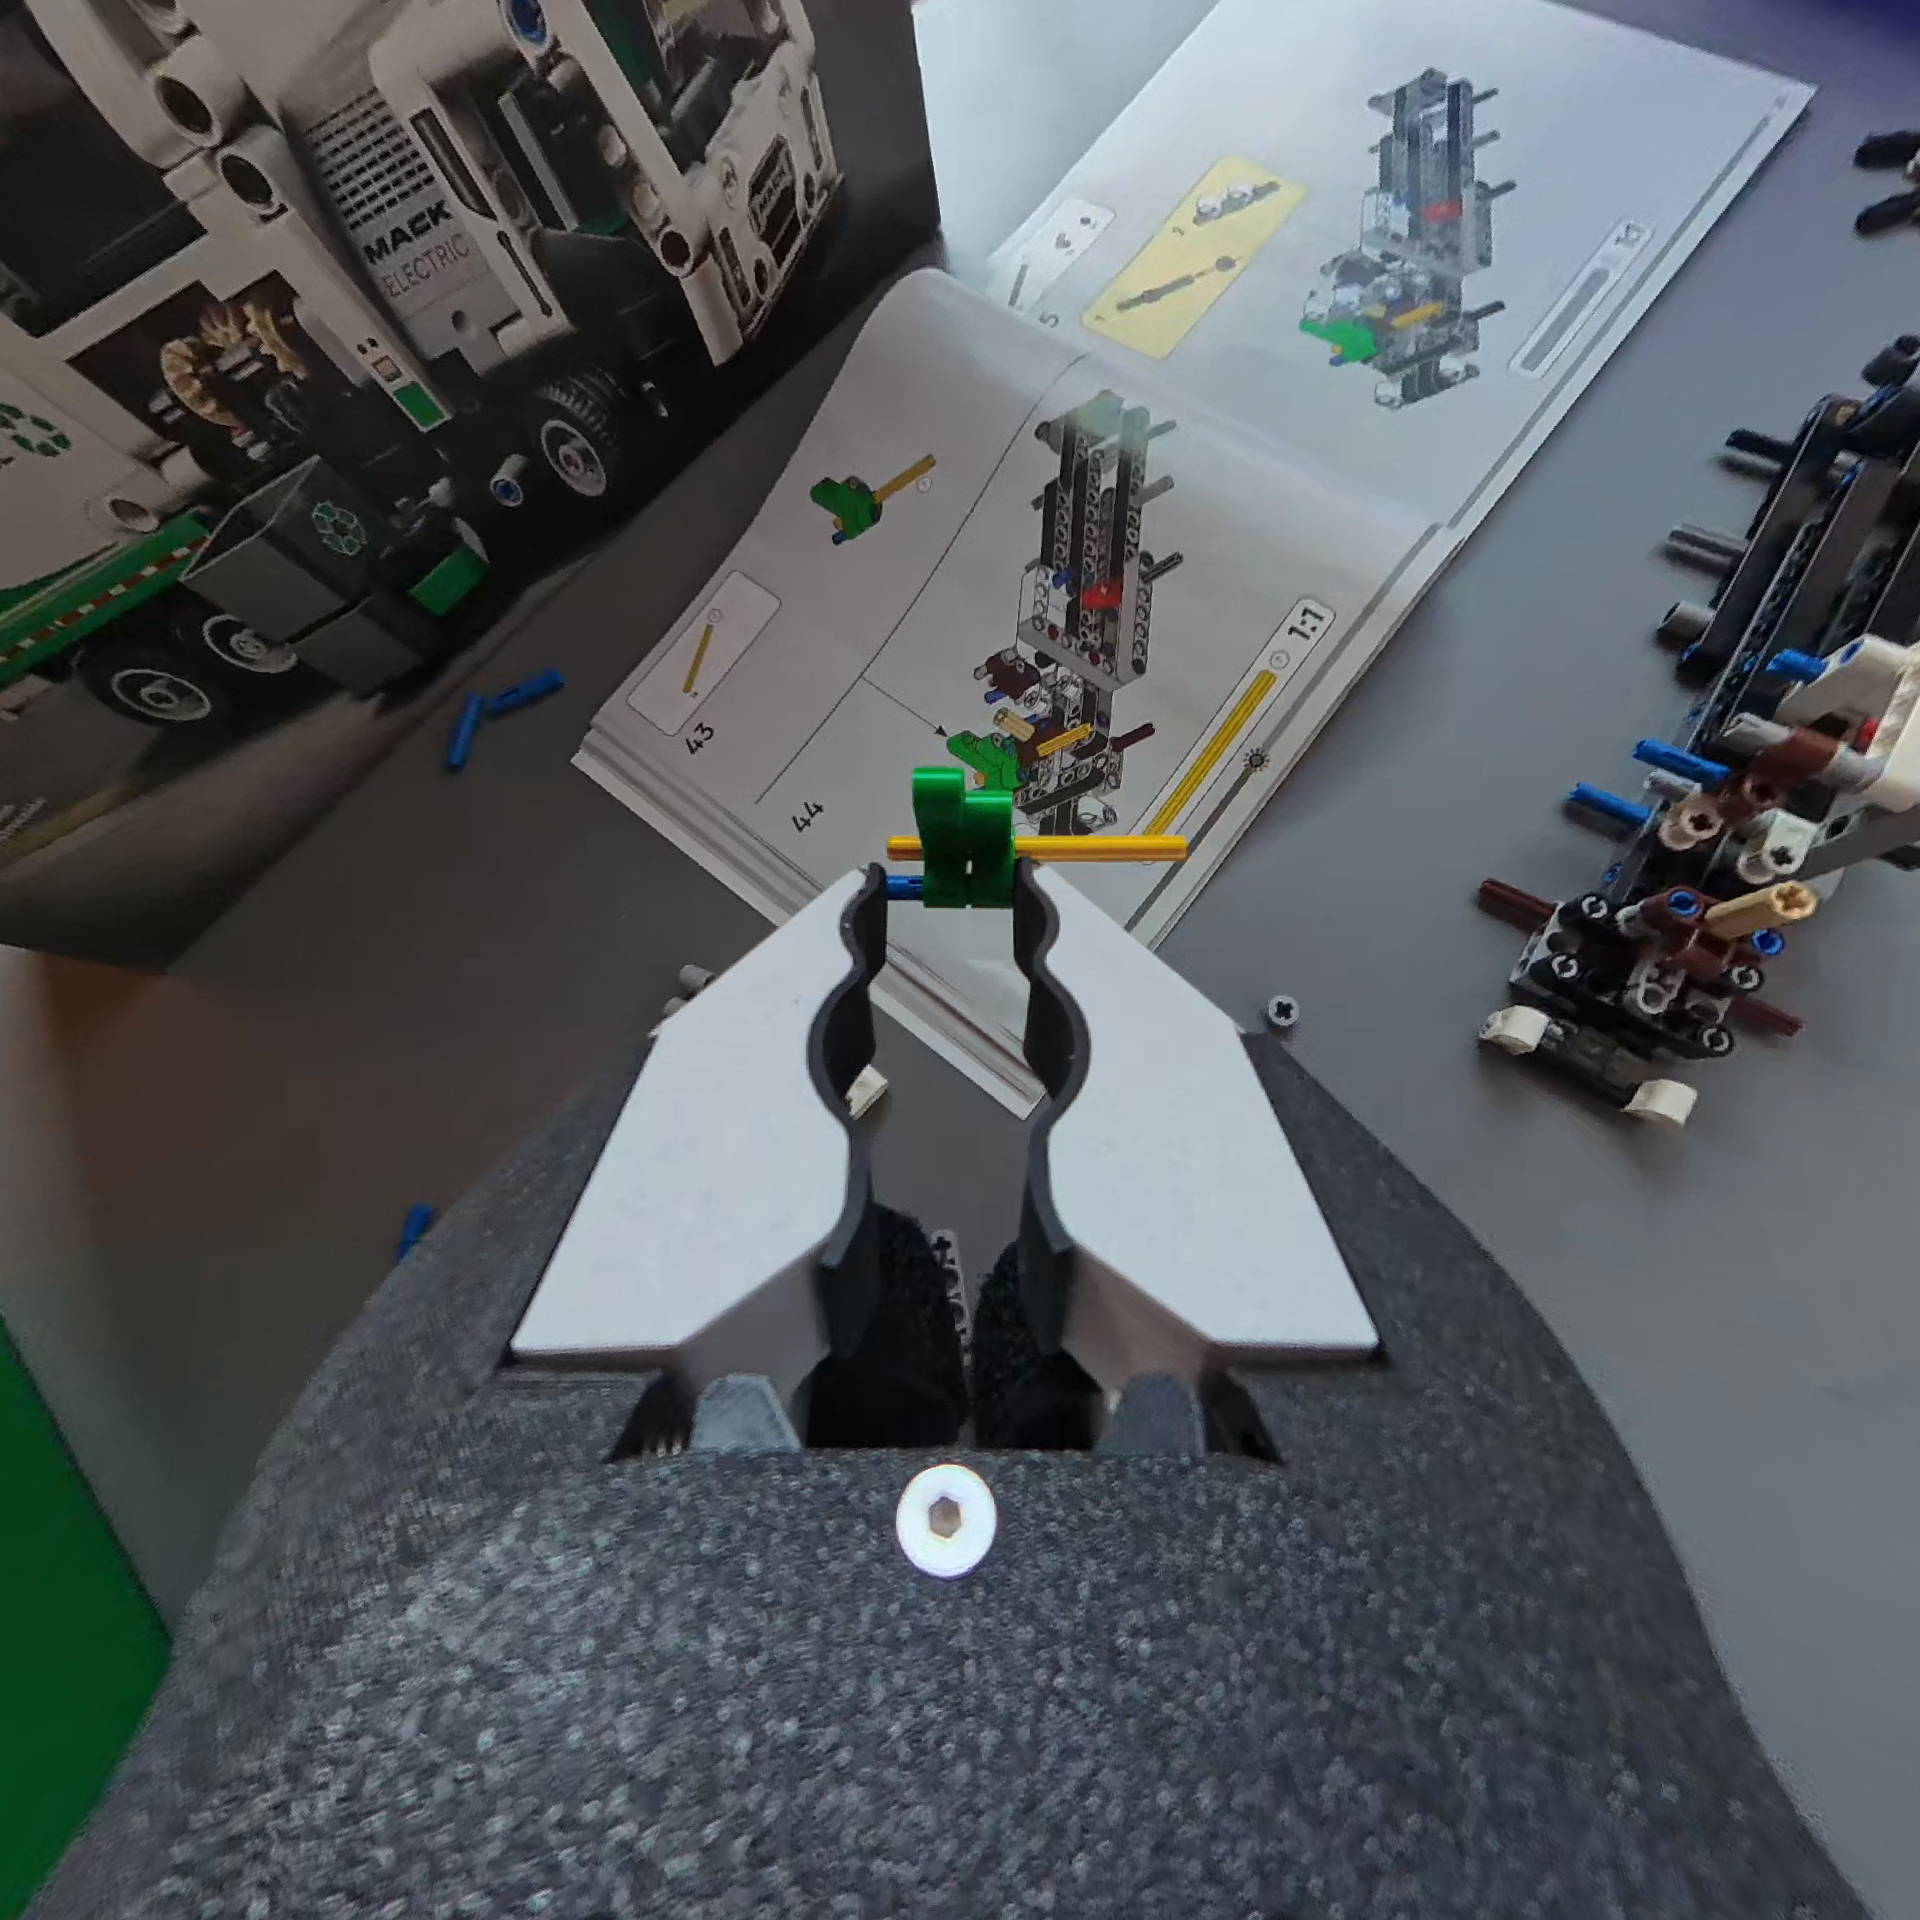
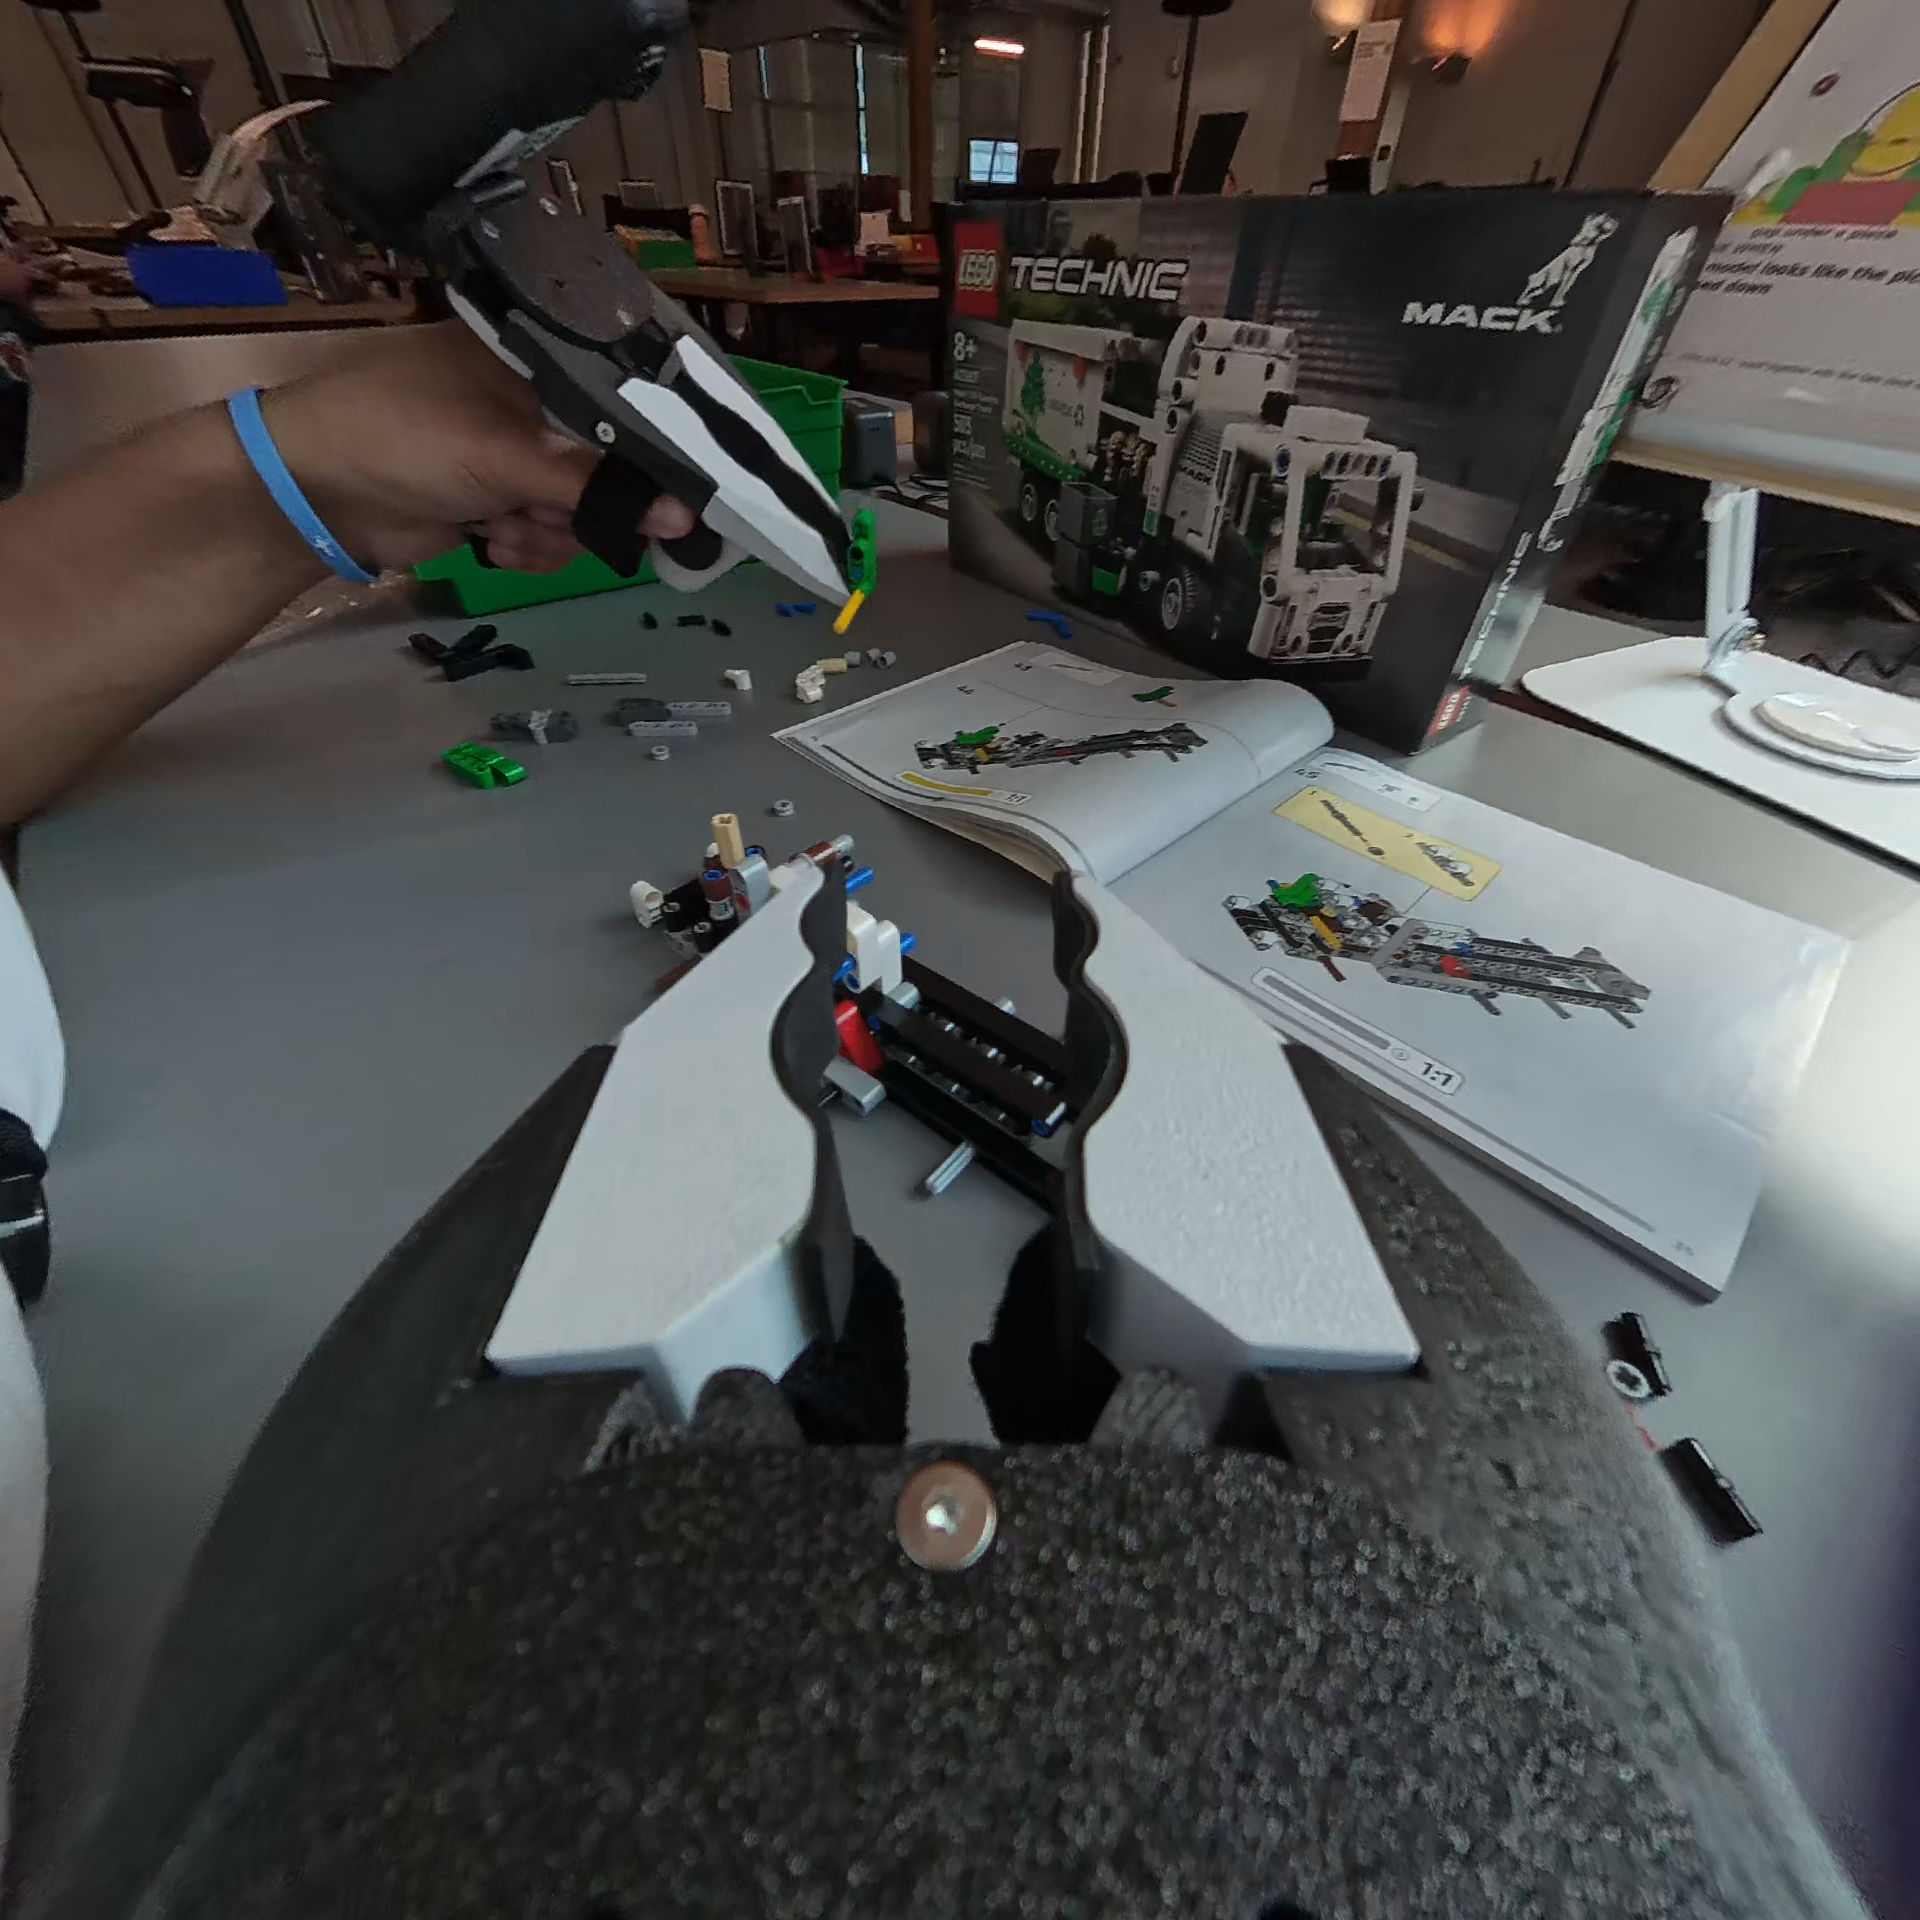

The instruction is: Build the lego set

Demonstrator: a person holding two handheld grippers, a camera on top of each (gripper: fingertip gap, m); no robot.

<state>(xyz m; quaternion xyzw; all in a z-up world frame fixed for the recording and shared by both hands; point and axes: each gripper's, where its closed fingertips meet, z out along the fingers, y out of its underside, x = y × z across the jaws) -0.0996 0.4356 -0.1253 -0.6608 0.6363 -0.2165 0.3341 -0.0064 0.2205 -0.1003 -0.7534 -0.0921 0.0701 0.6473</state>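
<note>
While gripping green piece, L tool narrow.

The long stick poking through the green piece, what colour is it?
Yellow. The stick runs sideways through the green piece; the left wrist view shows it best.

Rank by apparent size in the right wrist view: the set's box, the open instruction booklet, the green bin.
1-2. Open instruction booklet and set's box look similar; the booklet lies nearer the camera, so I won't rank them.
3. Green bin, partly hidden behind the left gripper.
</note>
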